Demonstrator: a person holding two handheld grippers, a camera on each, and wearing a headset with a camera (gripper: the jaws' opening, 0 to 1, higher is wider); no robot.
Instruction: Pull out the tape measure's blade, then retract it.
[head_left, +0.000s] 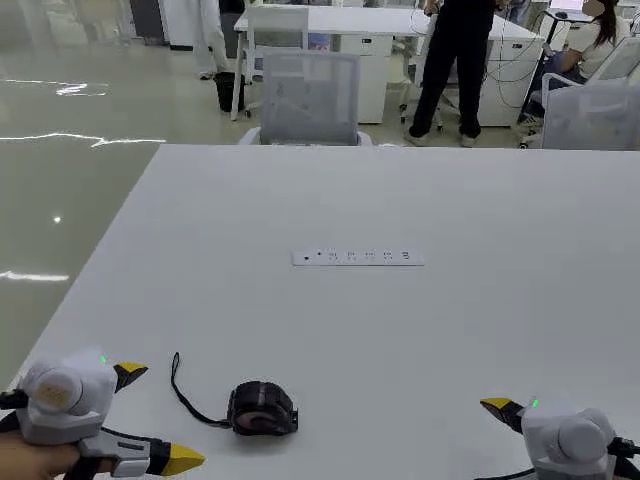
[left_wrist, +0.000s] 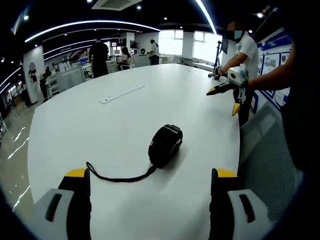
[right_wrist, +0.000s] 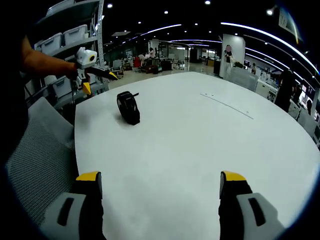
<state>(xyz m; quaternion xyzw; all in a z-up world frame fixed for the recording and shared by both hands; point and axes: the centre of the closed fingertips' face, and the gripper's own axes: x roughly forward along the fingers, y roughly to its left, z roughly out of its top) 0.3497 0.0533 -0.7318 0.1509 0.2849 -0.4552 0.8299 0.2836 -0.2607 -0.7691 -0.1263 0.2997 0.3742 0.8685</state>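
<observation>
A black tape measure (head_left: 262, 408) lies on the white table (head_left: 400, 320) near the front edge, blade retracted, its black wrist strap (head_left: 185, 395) trailing to the left. My left gripper (head_left: 158, 415) stands open just left of the strap, yellow tips spread wide. In the left gripper view the tape measure (left_wrist: 166, 145) lies ahead between the jaws, untouched. My right gripper (head_left: 505, 440) hovers open at the front right, well apart from the tape. From the right gripper view the tape measure (right_wrist: 129, 107) is far ahead on the left, with the left gripper (right_wrist: 97, 80) beyond it.
A white socket strip (head_left: 357, 258) is set flush in the table's middle. A grey mesh chair (head_left: 309, 98) stands at the far edge. People stand and sit at desks (head_left: 400, 25) in the background. The table edge runs close to both grippers.
</observation>
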